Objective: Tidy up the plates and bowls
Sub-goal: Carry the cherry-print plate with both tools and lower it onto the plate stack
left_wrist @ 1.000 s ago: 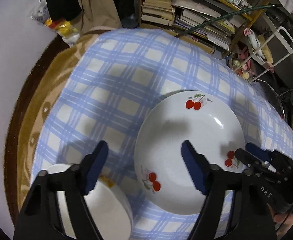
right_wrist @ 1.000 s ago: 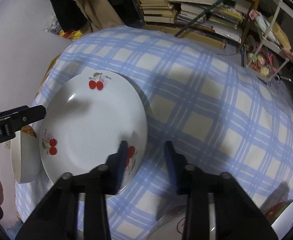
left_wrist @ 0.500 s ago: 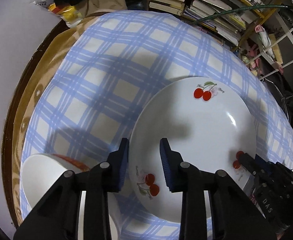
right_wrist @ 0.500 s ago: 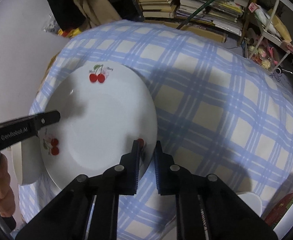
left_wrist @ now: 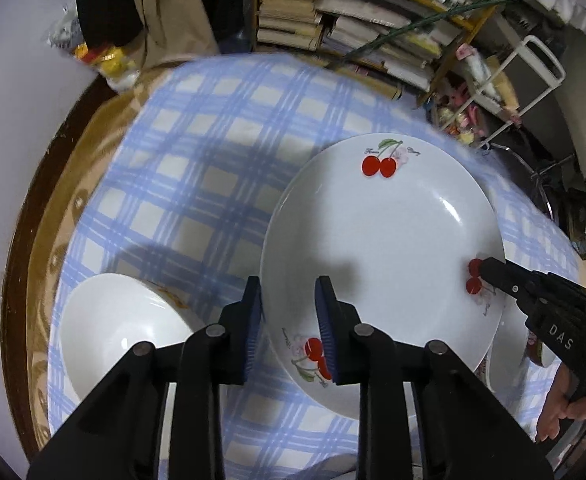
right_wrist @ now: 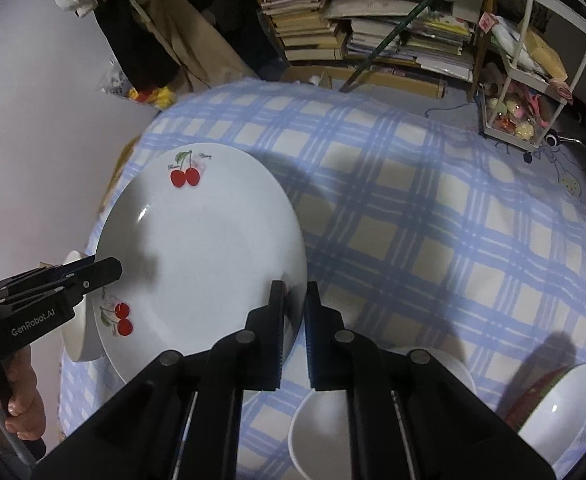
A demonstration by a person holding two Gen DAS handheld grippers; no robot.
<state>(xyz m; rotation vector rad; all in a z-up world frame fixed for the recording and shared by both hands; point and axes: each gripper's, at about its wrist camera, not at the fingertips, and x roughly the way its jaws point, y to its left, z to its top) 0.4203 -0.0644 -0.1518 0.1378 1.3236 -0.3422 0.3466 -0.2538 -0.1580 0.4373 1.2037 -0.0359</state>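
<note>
Gripping opposite edges of a white cherry-patterned plate point(left_wrist: 381, 248), two hand-held claws are shown above a tabletop point(right_wrist: 433, 220) covered by a blue-and-cream checked cloth. Nearest in the left wrist view, the left claw point(left_wrist: 289, 300) is seen with its blue pads on either side of the plate's near-left rim, its jaws closing on that rim. In the right wrist view, the right claw point(right_wrist: 294, 300) is clenched on the plate's near-right rim, the rim being pinched between its two dark pads. The plate is held between the two claws over the left part of the tabletop; whether its underside is clear of the cloth cannot be told. Each claw is also visible from the other's camera, reaching in at the plate's edge, with part of the person's hand point(right_wrist: 21, 392) seen on the left claw's handle. A white bowl point(left_wrist: 121, 332) with an orange mark on its rim is seen just left of the plate, partly overlapped by it in the right wrist view. Two further bowls are seen close under the right claw: a plain white bowl point(right_wrist: 321, 432) and, to its right, a white bowl with a red patterned outside point(right_wrist: 561, 404). Beyond the tabletop, stacked books on a shelf point(right_wrist: 373, 28) and a white wire cart point(right_wrist: 533, 92) are seen.
</note>
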